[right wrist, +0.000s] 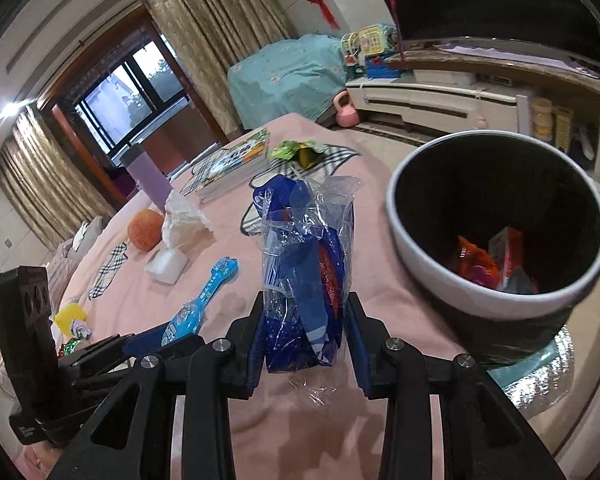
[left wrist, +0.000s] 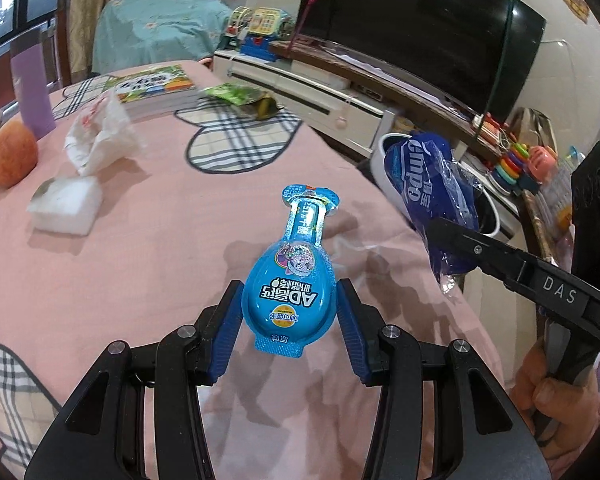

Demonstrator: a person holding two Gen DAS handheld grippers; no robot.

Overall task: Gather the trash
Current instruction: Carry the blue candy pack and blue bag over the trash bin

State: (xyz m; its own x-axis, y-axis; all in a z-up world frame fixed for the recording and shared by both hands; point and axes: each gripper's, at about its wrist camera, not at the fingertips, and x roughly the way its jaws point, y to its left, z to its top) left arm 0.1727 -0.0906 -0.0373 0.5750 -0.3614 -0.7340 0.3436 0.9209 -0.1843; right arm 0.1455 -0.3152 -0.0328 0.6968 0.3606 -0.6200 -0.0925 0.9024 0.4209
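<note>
My left gripper [left wrist: 289, 307] is shut on a light blue bottle-shaped drink pouch [left wrist: 290, 276], held above the pink tablecloth [left wrist: 140, 280]; the pouch also shows in the right wrist view [right wrist: 202, 300]. My right gripper [right wrist: 305, 330] is shut on a crumpled dark blue plastic wrapper [right wrist: 304, 264], also seen in the left wrist view [left wrist: 428, 184]. A white bin with a black inside [right wrist: 496, 224] stands just right of it, with orange and red packets at its bottom. A crumpled white tissue [left wrist: 100, 136], a white foam block [left wrist: 66, 208] and a green snack wrapper [left wrist: 244, 98] lie on the table.
An orange fruit [left wrist: 12, 156], a purple cup [left wrist: 32, 92] and a stack of books [left wrist: 156, 90] sit at the table's far side. A TV cabinet [left wrist: 340, 92] with toys runs along the wall beyond the table edge.
</note>
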